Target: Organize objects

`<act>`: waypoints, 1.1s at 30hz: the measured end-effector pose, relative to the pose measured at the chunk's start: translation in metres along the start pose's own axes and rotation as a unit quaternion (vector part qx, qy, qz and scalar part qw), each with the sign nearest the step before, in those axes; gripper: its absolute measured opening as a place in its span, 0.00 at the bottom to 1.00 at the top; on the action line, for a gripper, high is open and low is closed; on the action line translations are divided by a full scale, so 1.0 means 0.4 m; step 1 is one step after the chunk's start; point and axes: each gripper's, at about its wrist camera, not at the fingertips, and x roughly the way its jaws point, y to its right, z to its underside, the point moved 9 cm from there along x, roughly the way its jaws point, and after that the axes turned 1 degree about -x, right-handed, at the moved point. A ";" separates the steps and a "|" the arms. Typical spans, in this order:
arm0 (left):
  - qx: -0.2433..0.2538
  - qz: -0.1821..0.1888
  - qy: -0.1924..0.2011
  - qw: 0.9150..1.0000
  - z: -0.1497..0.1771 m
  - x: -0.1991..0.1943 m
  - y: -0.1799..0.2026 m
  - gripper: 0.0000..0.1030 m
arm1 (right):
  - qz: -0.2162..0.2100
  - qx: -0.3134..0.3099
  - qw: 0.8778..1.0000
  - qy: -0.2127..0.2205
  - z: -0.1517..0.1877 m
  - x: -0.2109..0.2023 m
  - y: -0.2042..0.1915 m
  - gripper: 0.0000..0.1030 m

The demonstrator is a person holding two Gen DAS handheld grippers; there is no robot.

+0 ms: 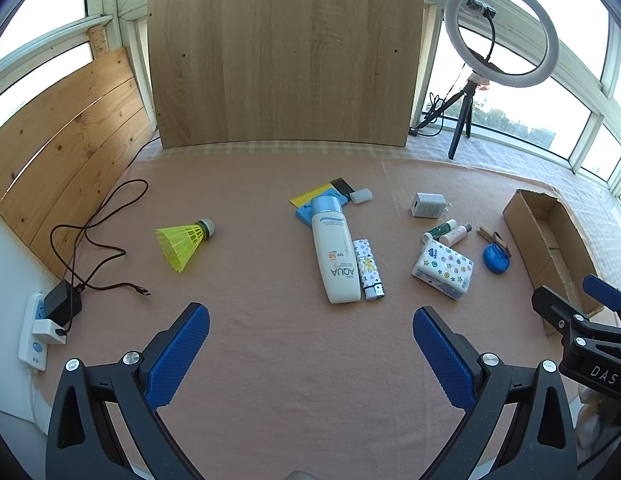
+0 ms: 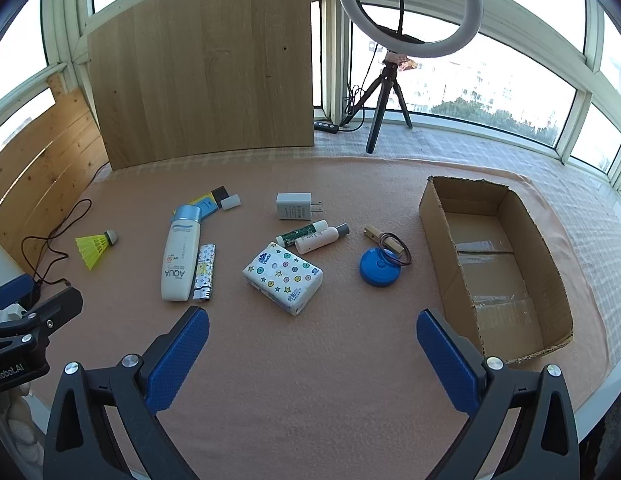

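Loose objects lie on a pink cloth: a yellow shuttlecock [image 1: 186,242] [image 2: 95,246], a white AQUA sunscreen bottle [image 1: 335,254] [image 2: 180,254], a patterned lighter [image 1: 368,270] [image 2: 203,273], a tissue pack [image 1: 442,269] [image 2: 283,276], a white charger [image 1: 427,205] [image 2: 295,206], two small tubes [image 2: 310,236], a blue round disc [image 2: 380,267] and a wooden clothespin [image 2: 380,240]. An open cardboard box [image 2: 546,240] [image 1: 522,220] stands at the right and holds nothing. My left gripper [image 1: 310,340] and right gripper [image 2: 312,338] are both open, empty, near the front edge.
A wooden board [image 1: 284,52] leans at the back. A ring light on a tripod [image 2: 410,4] stands back right. A power strip with a black adapter and cable [image 1: 62,308] sits at the left. A yellow ruler and blue card [image 1: 314,198] lie behind the bottle.
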 end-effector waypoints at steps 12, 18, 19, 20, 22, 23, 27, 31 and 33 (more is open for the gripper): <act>0.001 0.003 -0.006 1.000 -0.003 0.012 0.003 1.00 | -0.002 0.003 1.000 -0.005 0.004 0.009 0.004 1.00; 0.003 0.006 -0.008 1.000 -0.002 0.017 0.002 1.00 | -0.006 0.008 1.000 -0.012 0.009 0.019 0.011 0.99; 0.004 0.006 -0.008 1.000 -0.002 0.018 0.003 1.00 | -0.007 0.010 1.000 -0.014 0.010 0.021 0.012 1.00; 0.005 0.006 -0.008 1.000 -0.003 0.020 0.004 1.00 | -0.007 0.011 1.000 -0.015 0.010 0.023 0.013 1.00; 0.005 0.007 -0.009 1.000 -0.006 0.023 0.006 1.00 | -0.009 0.012 1.000 -0.017 0.011 0.026 0.014 0.99; 0.006 0.008 -0.010 1.000 -0.006 0.025 0.008 1.00 | -0.010 0.011 1.000 -0.017 0.011 0.027 0.014 0.99; 0.009 0.010 -0.009 1.000 -0.014 0.033 0.017 1.00 | -0.012 0.008 1.000 -0.017 0.010 0.032 0.014 0.99; 0.013 0.013 -0.008 1.000 -0.022 0.041 0.029 1.00 | -0.017 0.007 1.000 -0.021 0.006 0.045 0.015 1.00; 0.015 0.013 -0.009 1.000 -0.025 0.047 0.035 1.00 | -0.022 0.009 0.999 -0.023 0.004 0.052 0.018 0.99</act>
